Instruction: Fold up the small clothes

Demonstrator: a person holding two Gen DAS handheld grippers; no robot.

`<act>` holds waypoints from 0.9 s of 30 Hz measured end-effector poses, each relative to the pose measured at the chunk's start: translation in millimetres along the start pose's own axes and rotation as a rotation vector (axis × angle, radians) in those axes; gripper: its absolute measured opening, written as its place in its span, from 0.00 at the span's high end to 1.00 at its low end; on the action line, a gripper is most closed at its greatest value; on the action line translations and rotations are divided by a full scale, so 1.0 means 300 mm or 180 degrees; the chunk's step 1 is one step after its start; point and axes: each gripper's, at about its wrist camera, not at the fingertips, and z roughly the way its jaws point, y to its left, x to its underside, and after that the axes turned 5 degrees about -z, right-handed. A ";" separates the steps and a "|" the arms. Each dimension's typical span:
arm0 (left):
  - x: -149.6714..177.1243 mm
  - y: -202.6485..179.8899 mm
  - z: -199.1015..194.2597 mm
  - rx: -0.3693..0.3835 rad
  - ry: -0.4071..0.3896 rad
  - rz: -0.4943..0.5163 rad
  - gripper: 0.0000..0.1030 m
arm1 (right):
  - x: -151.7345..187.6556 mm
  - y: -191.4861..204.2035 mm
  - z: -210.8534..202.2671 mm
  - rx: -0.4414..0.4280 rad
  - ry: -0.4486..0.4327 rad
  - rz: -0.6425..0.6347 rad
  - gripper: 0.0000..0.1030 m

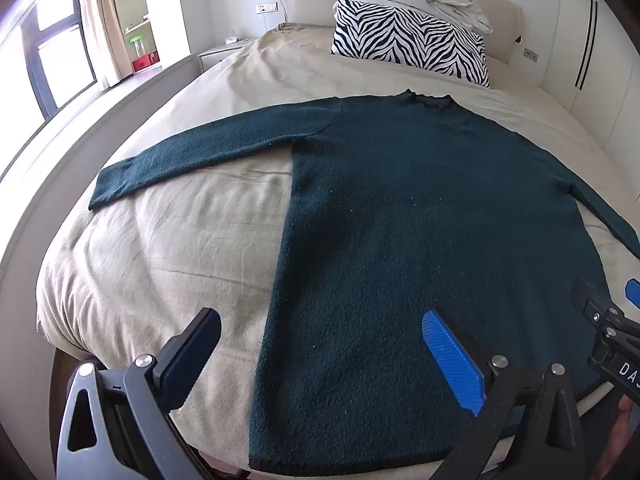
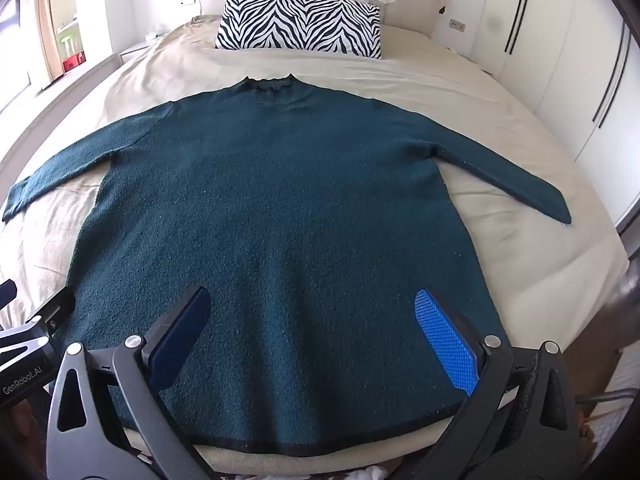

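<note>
Sweater check: the dark teal knit sweater (image 2: 288, 208) lies flat on my beige bedsheet (image 1: 168, 240), sleeves spread. My left gripper (image 1: 320, 344) and right gripper (image 2: 312, 320) both hover wide open over its hem, holding nothing. Left view cuts off the right cuff.

Bright daylight from window (image 1: 48, 52), blown out white there. Soft shadows on bed (image 1: 180, 248) below it. Strong fisheye bending, dark corners; sharp focus.

Dark teal sweater (image 2: 280, 208); beige sheet (image 2: 500, 128); zebra-striped pillow (image 2: 300, 26) (black, white); blue pads (image 2: 446, 340).
</note>
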 end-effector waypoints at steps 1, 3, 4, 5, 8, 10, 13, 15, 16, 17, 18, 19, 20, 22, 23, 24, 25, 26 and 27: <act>0.000 0.001 0.000 0.0000 -0.0001 -0.0003 0.00 | 0.000 0.001 0.001 0.0000 -0.0002 0.0001 0.00; 0.004 0.004 0.007 0.0001 -0.0002 -0.0015 0.00 | 0.001 0.002 0.003 -0.0009 0.0001 -0.0001 0.00; 0.034 -0.001 0.003 -0.0001 -0.0007 -0.0020 0.00 | 0.002 0.003 0.004 -0.0008 0.0001 -0.0007 0.00; 0.032 0.000 0.003 -0.0001 0.0008 -0.0012 0.00 | 0.003 0.004 0.004 -0.0006 0.0001 -0.0012 0.00; 0.034 -0.003 0.006 -0.0004 0.0016 -0.0019 0.00 | 0.007 0.007 0.007 -0.0005 0.0014 -0.0025 0.00; 0.033 0.007 0.017 -0.0007 0.0028 -0.0012 0.00 | 0.021 0.006 0.015 -0.0002 0.0031 -0.0025 0.00; 0.031 0.008 0.011 -0.0003 0.0046 -0.0023 0.00 | 0.028 -0.002 0.015 -0.0004 0.0041 -0.0029 0.00; 0.032 0.009 0.011 -0.0005 0.0050 -0.0024 0.00 | 0.020 0.018 0.026 0.0022 0.0068 -0.0031 0.00; 0.032 0.009 0.012 -0.0002 0.0051 -0.0024 0.00 | 0.020 0.019 0.027 0.0023 0.0073 -0.0032 0.00; 0.033 0.009 0.011 -0.0002 0.0050 -0.0025 0.00 | 0.021 0.019 0.026 0.0020 0.0075 -0.0030 0.00; 0.032 0.009 0.012 -0.0002 0.0051 -0.0024 0.00 | 0.022 0.019 0.025 0.0020 0.0077 -0.0029 0.00; 0.032 0.009 0.012 -0.0002 0.0051 -0.0023 0.00 | 0.022 0.019 0.026 0.0022 0.0080 -0.0028 0.00; 0.031 0.010 0.012 -0.0001 0.0053 -0.0023 0.00 | 0.022 0.020 0.026 0.0021 0.0080 -0.0026 0.00; 0.032 0.009 0.012 0.0001 0.0052 -0.0026 0.00 | 0.024 0.020 0.027 0.0021 0.0081 -0.0024 0.00; 0.031 0.009 0.013 -0.0002 0.0054 -0.0025 0.00 | 0.023 0.019 0.026 0.0021 0.0080 -0.0027 0.00; 0.032 0.008 0.013 -0.0004 0.0054 -0.0025 0.00 | 0.025 0.018 0.028 0.0019 0.0082 -0.0027 0.00; 0.031 0.010 0.013 0.0000 0.0055 -0.0022 0.00 | 0.026 0.020 0.027 0.0018 0.0083 -0.0029 0.00; 0.032 0.010 0.013 0.0001 0.0057 -0.0023 0.00 | 0.027 0.021 0.028 0.0019 0.0084 -0.0030 0.00; 0.033 0.013 0.015 0.0003 0.0058 -0.0027 0.00 | 0.026 0.019 0.030 0.0018 0.0087 -0.0031 0.00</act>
